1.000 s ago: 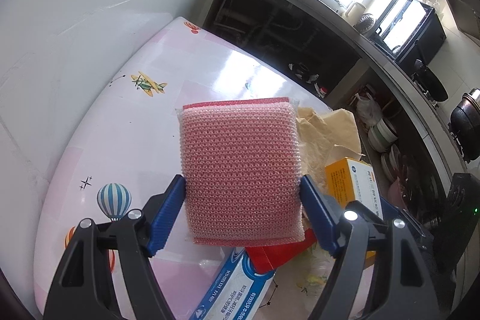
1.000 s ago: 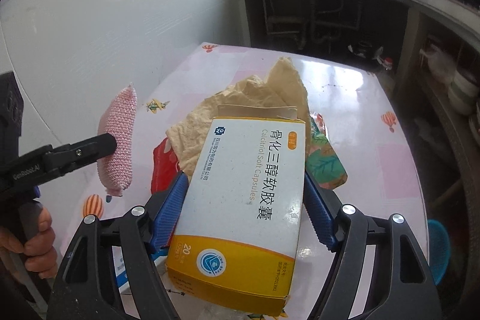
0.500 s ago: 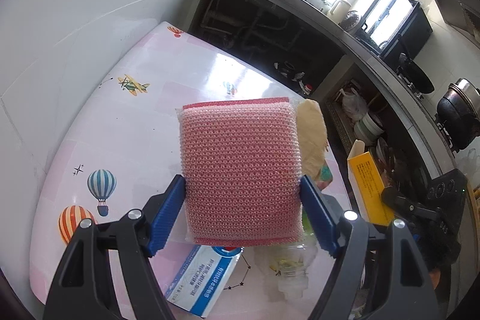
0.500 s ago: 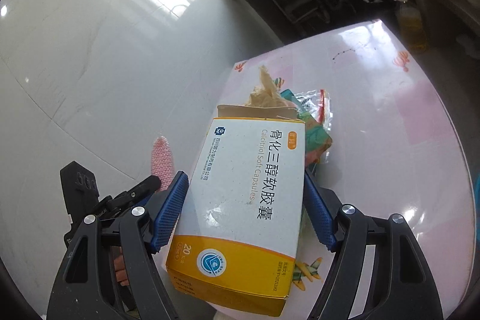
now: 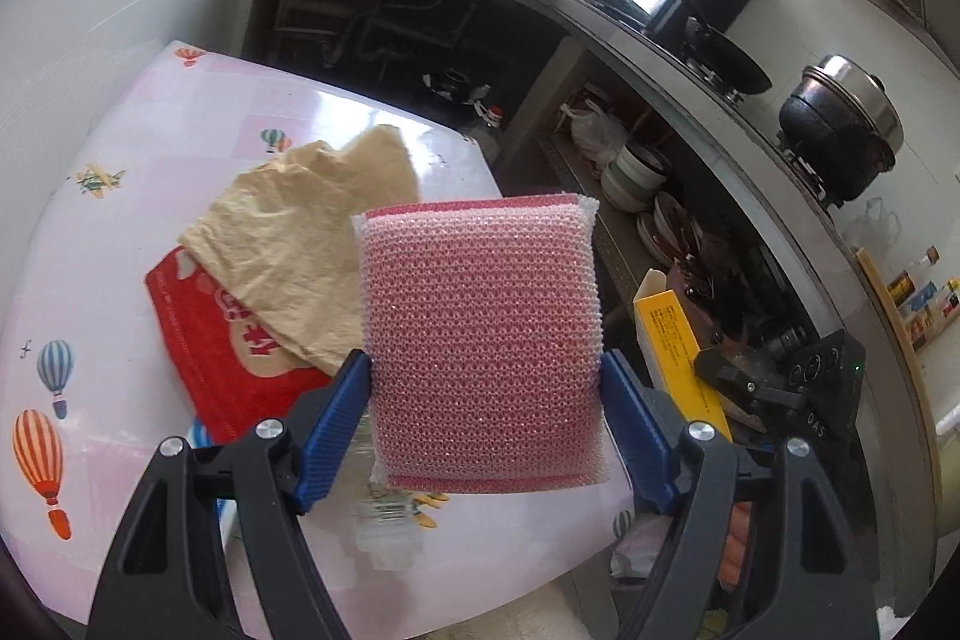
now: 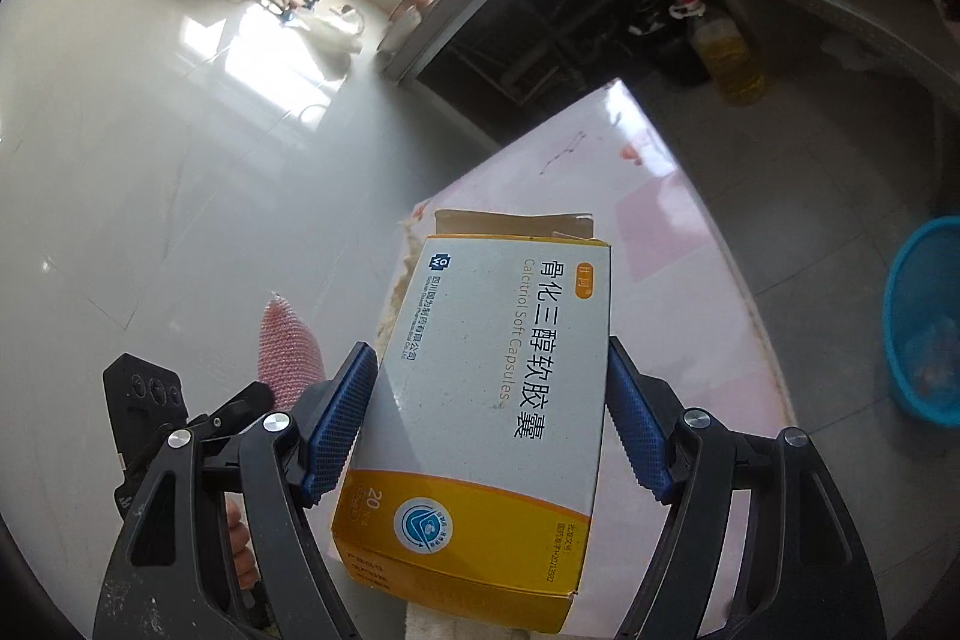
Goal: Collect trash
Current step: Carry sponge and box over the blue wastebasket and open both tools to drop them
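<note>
Trash lies on the glossy pink table (image 5: 150, 148), printed with balloons: a crumpled tan paper bag (image 5: 294, 244) overlapping a flat red packet (image 5: 210, 340), and a clear plastic bottle (image 5: 384, 526) nearer the camera. Blue ribbed pads of the left gripper (image 5: 486, 424) clamp a rectangular pink sponge (image 5: 480, 340) sheathed in bumpy mesh. In the right gripper (image 6: 486, 424), a white-and-yellow cardboard medicine box (image 6: 492, 376), top flap open, is pinched by its long sides. A round blue plastic bin (image 6: 924, 316) stands on the grey floor, well apart.

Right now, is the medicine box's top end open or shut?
Open: the medicine box shows a raised brown flap along its far end.
</note>
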`<state>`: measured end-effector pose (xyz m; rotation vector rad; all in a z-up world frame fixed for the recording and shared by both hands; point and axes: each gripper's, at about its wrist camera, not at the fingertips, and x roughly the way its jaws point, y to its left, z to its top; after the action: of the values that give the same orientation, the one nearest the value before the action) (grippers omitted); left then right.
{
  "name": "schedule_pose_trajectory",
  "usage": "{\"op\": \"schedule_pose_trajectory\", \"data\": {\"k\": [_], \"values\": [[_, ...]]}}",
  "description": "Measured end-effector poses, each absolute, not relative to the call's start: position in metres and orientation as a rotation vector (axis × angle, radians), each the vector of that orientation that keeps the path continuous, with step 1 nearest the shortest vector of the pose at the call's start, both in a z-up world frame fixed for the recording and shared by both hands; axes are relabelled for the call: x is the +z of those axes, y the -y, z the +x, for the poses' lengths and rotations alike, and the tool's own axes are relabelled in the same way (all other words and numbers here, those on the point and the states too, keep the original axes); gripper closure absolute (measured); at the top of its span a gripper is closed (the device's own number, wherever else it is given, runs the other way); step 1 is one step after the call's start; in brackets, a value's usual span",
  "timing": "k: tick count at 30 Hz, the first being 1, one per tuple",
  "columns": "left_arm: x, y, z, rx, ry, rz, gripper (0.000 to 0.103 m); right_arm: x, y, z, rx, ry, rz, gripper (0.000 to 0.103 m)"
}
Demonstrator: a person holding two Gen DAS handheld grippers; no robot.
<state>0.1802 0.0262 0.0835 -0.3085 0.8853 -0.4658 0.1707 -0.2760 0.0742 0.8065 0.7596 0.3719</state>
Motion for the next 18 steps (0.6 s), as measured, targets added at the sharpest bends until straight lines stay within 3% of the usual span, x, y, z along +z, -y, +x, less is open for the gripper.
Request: {"op": "schedule_pose_trajectory", "data": {"k": [11,18], "values": [[0.066,0.130,0.209,-0.670,-0.997,-0.115,0.028,0.012,0.393,0.104,0.001,-0.713,0.972,0.032],[0.011,0.259,0.240,-0.806,-1.231,-0.008,0.028,-0.040,0.445,0.078,-0.194,-0.723,1.114,0.032]]}}
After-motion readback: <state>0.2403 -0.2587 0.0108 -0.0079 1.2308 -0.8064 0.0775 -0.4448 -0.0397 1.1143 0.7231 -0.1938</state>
